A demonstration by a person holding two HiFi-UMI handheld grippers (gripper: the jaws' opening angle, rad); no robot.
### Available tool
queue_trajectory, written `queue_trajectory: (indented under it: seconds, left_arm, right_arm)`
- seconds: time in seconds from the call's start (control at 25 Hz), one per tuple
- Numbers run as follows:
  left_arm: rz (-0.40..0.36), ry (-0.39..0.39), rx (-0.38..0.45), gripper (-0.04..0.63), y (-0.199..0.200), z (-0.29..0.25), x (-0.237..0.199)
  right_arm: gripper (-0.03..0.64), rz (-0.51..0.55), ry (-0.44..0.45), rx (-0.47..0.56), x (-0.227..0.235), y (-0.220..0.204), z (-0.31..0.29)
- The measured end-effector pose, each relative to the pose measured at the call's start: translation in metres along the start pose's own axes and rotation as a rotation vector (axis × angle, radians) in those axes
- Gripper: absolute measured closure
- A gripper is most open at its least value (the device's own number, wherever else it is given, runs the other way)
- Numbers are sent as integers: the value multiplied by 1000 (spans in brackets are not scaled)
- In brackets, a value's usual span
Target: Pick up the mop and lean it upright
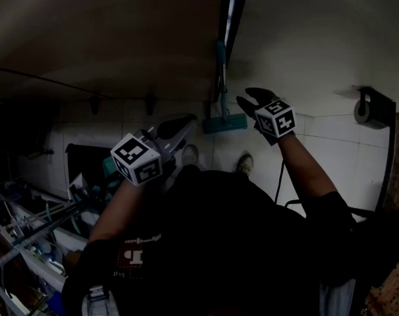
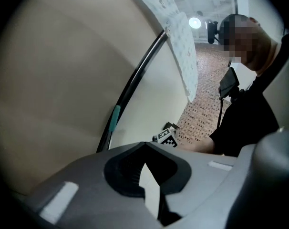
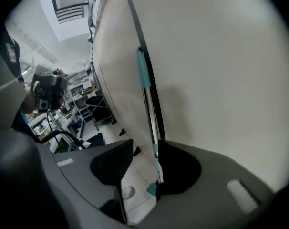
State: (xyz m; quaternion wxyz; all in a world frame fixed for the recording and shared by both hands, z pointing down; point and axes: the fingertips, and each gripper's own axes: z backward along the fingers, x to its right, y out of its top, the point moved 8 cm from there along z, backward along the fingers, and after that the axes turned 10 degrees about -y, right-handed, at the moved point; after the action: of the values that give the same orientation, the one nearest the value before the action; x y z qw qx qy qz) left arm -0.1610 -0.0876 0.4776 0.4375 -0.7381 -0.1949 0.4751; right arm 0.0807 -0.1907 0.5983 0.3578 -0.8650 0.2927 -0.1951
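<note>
The mop (image 1: 222, 118) stands upright against the pale wall (image 1: 305, 38). Its teal head rests on the floor tiles (image 1: 331, 137) and its handle runs up the wall. My right claw (image 1: 247, 97) is near it, just to the right of the handle in the head view, with its jaws spread apart. In the right gripper view the handle shows through the gap between them, but neither pad presses on it, so this claw holds nothing. My left claw (image 1: 186, 122) hangs further left, apart from the mop, its tips closed together and empty. At the far right, a roll (image 1: 364, 110) sits on a black bracket on the wall.
</note>
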Motion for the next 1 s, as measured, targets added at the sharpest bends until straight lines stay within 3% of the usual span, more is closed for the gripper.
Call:
queue_trajectory:
  seconds: [0.36, 0.68, 1.0]
  left_arm:
    - [-112, -64, 56, 595, 51, -29, 25]
    - [-243, -105, 136, 595, 108, -45, 39]
    - [-281, -102, 166, 595, 127, -39, 46]
  right_arm:
    - [492, -43, 30, 228, 3, 65, 116]
    - [601, 20, -48, 419, 15, 128, 202]
    - [603, 65, -83, 462, 17, 144, 239]
